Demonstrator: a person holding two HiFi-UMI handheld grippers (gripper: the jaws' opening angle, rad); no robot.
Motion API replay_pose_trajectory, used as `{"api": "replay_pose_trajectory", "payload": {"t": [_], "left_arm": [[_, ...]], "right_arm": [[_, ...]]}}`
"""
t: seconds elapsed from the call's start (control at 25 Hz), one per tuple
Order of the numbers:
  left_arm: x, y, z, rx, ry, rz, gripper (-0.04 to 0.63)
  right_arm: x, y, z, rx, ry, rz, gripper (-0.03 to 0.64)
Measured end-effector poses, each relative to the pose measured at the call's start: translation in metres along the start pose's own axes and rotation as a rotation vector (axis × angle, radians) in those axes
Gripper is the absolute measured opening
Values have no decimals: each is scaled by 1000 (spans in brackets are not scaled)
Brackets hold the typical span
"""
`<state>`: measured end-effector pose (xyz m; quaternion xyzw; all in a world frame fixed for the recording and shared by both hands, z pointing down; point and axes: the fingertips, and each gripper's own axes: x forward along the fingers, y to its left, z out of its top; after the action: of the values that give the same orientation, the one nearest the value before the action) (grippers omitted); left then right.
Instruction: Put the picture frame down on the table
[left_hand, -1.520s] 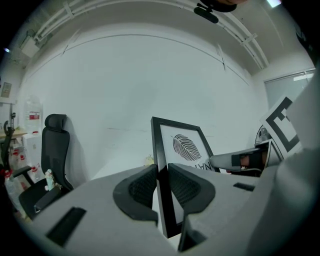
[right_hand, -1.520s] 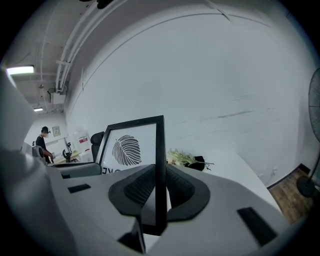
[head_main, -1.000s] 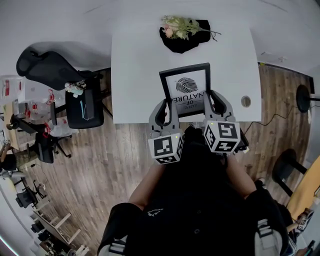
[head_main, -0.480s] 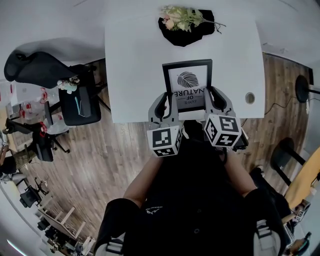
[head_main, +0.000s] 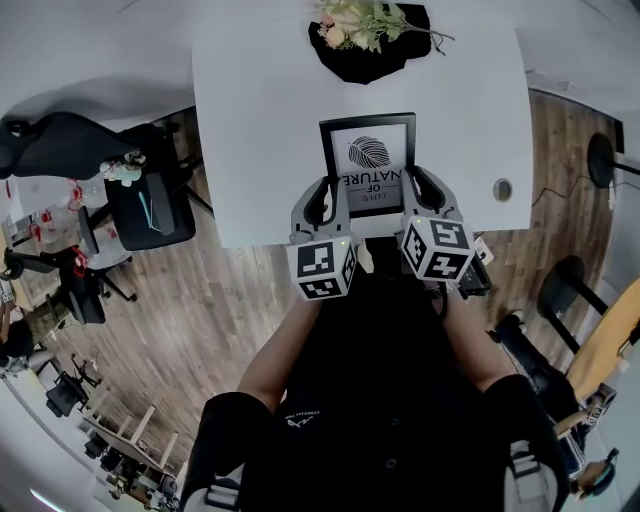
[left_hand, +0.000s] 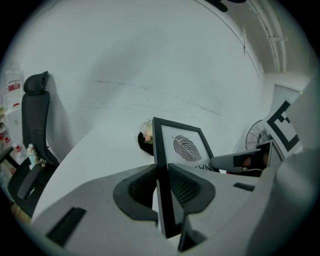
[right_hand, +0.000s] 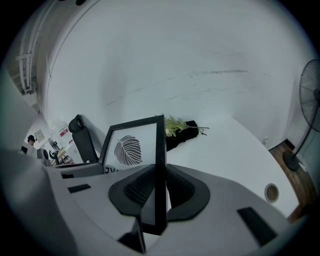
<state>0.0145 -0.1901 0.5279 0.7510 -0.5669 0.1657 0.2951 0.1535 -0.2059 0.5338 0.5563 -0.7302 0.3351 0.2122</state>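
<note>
A black picture frame (head_main: 367, 165) with a leaf print is held over the white table (head_main: 260, 130), near its front edge. My left gripper (head_main: 333, 200) is shut on the frame's left side bar (left_hand: 161, 165). Shut on its right side bar (right_hand: 160, 165) is my right gripper (head_main: 408, 193). In both gripper views the dark pads press the thin black bar from both sides. The leaf print (left_hand: 186, 148) faces up toward the head camera. Whether the frame's far edge touches the tabletop cannot be told.
A bunch of flowers on a black cloth (head_main: 372, 40) lies at the table's far edge. A round cable hole (head_main: 502, 189) is at the front right. Black office chairs (head_main: 150, 205) stand left of the table. A fan base (head_main: 600, 160) stands at the right.
Both grippers have carried the frame forward, farther over the table and toward the flowers. The grip on both side bars is unchanged.
</note>
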Motion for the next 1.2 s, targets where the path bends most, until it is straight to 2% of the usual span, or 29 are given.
{"api": "replay_pose_trajectory", "payload": {"t": [0.84,1.0,1.2], "left_arm": [[62,41,-76,-85,243,3,78],[72,48,-92,-126,295,12,78],[81,54,-104,-131,330,19,78]], "right_arm": [[75,-13,-68,56,245,-27,66],[88,-16,-80,27,275,-31,66],[101,-19,-92,44,312,-32,66]]}}
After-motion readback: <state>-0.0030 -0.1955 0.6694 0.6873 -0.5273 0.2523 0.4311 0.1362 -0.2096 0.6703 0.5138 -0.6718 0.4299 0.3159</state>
